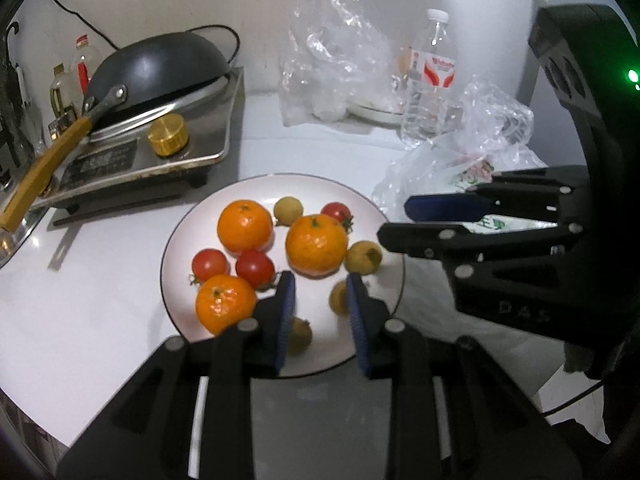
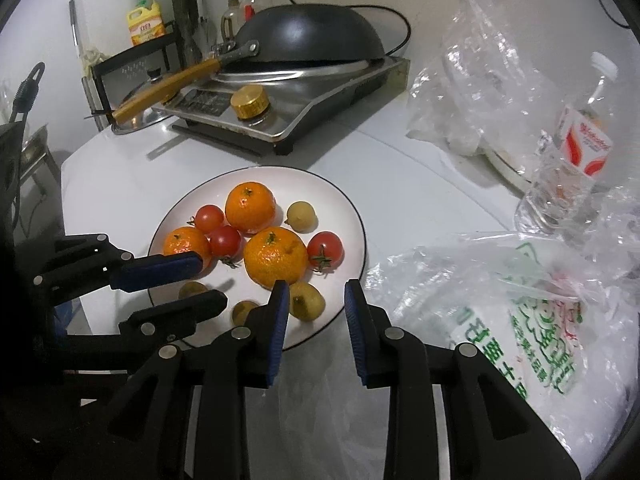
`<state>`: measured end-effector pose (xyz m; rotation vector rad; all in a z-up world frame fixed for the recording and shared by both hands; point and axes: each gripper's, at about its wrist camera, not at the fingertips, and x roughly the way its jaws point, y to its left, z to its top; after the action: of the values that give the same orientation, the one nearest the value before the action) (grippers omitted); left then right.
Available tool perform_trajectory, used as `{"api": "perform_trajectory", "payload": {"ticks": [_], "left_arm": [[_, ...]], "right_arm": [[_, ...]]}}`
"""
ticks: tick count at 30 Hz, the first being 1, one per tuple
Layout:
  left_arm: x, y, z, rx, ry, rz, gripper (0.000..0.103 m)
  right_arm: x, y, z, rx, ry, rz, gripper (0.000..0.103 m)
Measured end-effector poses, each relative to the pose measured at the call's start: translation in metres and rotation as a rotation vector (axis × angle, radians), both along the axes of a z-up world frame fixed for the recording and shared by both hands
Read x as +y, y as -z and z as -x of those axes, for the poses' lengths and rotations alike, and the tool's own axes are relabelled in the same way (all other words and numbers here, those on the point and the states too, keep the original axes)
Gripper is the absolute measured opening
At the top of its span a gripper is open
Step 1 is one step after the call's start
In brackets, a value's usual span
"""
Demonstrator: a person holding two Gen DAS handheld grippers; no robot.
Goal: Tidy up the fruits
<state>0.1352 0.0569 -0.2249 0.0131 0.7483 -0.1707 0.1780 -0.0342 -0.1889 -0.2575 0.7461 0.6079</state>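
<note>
A white plate (image 1: 384,216) (image 2: 352,208) on the white counter holds three oranges (image 1: 316,245) (image 2: 275,255), three cherry tomatoes (image 1: 254,268) (image 2: 325,249) and several small yellow-green fruits (image 1: 363,257) (image 2: 306,300). My left gripper (image 1: 320,286) is open and empty, hovering over the plate's near edge; it also shows in the right wrist view (image 2: 204,282) at the plate's left. My right gripper (image 2: 313,294) is open and empty over the plate's near right rim; in the left wrist view it (image 1: 394,220) reaches in from the right.
A gas stove (image 1: 160,152) (image 2: 288,116) with an overturned black wok (image 1: 160,64) (image 2: 312,36) stands behind the plate. Crumpled plastic bags (image 1: 472,148) (image 2: 520,292) and a water bottle (image 1: 430,76) (image 2: 568,164) lie to the right. Oil bottles (image 2: 146,20) stand at the back left.
</note>
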Motion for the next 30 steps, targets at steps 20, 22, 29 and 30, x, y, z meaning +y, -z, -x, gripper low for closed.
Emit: {"api": "perform_trajectory", "payload": {"ticks": [20,22,29,30], "left_arm": [[-0.026,-0.048,0.048,-0.104,-0.022,-0.009,0.053],[-0.029,-0.056,0.054,-0.123,-0.028,-0.009,0.053],[-0.039,-0.083,0.076,-0.196,-0.035,-0.01,0.053],[-0.04,-0.087,0.079,-0.207,-0.033,-0.01,0.053]], "right_arm": [[-0.053,-0.051,0.057,-0.125,0.092,-0.067,0.039],[-0.059,-0.057,0.064,-0.143,0.101,-0.072,0.039],[-0.081,-0.082,0.089,-0.213,0.136,-0.082,0.039],[-0.085,-0.086,0.094,-0.225,0.142,-0.085,0.039]]}}
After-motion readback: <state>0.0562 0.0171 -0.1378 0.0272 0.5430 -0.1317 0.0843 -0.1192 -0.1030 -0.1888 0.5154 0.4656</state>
